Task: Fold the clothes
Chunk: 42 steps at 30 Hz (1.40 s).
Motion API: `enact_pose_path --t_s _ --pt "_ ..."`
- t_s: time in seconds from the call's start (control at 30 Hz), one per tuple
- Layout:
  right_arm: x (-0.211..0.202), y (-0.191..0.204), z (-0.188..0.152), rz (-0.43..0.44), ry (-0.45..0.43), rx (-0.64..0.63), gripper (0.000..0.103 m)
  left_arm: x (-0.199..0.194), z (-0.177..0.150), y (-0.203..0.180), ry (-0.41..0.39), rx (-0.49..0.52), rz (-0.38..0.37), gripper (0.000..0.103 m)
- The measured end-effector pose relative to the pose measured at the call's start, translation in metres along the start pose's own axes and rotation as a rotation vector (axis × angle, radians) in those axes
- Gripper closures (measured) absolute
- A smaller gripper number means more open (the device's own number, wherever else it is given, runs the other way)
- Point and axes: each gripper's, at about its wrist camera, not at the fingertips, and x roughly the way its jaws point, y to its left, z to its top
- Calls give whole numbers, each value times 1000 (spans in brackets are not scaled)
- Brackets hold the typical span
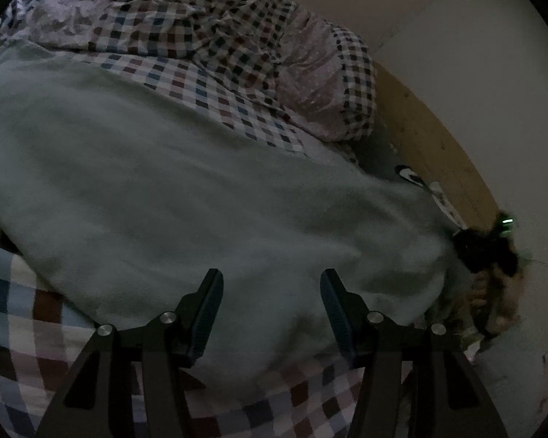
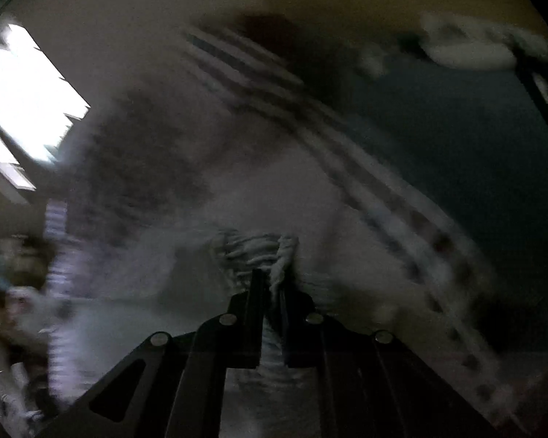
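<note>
Here, a dim bedroom scene. Largest of all, a checked bed sheet in white, blue, brown and dark squares, spread across the bed and showing at the lower left and lower middle of the left wrist view. Farther back, a rumpled checked duvet with a pale dotted lining, bunched toward the far end of the bed. Lying over the sheet, a pale green knitted garment, broad and mostly flat, reaching from the left edge to the right side of the bed. Beyond the bed on the right, a strip of wooden floor and a plain wall.

Left gripper low and central, hovering just above the near part of the green garment, jaws spread wide with nothing between them. At the garment's right edge, the right gripper, dark and blurred, with a small green light and a hand behind it.

Right wrist view heavily blurred. Right gripper clamped tight on a ribbed, bunched edge of the pale knit, fabric pinched between the closed jaws. Bright window at upper left. Checked stripes of bedding smeared diagonally across the picture.
</note>
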Motion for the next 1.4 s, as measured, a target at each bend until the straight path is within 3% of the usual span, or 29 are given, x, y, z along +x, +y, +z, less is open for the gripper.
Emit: enact_pose_path --t_s 0.07,0.1,0.17,0.23,0.4,0.5,0.6,0.73,0.9,1.23,1.33,1.4 --pt "20 -27 -8 -20 53 61 88 -4 1 0 -12 -2 4 44" --pt "17 -32 -11 -33 38 69 84 -5 2 1 -18 -3 5 42" --pt "-6 -30 -25 -117 -73 20 81 -8 3 2 -24 -7 2 39" --pt "-30 -28 -42 -135 -146 -5 61 -8 2 2 -14 -1 4 38" --pt "-80 -40 -106 -23 -256 92 54 -7 -14 -4 28 55 87 38" --pt "-83 -32 -140 44 -312 140 54 -11 -30 -7 34 104 122 37" --pt "-77 -10 -169 82 -397 106 55 -7 -46 -11 62 159 153 37" --pt "-58 28 -189 108 -393 13 54 5 -56 -12 105 166 131 37" --pt "-20 68 -198 184 -276 -46 54 20 -67 -12 152 168 103 37" --pt "14 114 -211 281 -153 -163 54 26 -48 15 110 -84 -74 37" --pt "20 104 -211 267 -127 -128 54 28 -48 10 115 -48 -80 37" --pt "22 96 -210 272 -110 -91 54 31 -56 -1 104 69 -30 35"
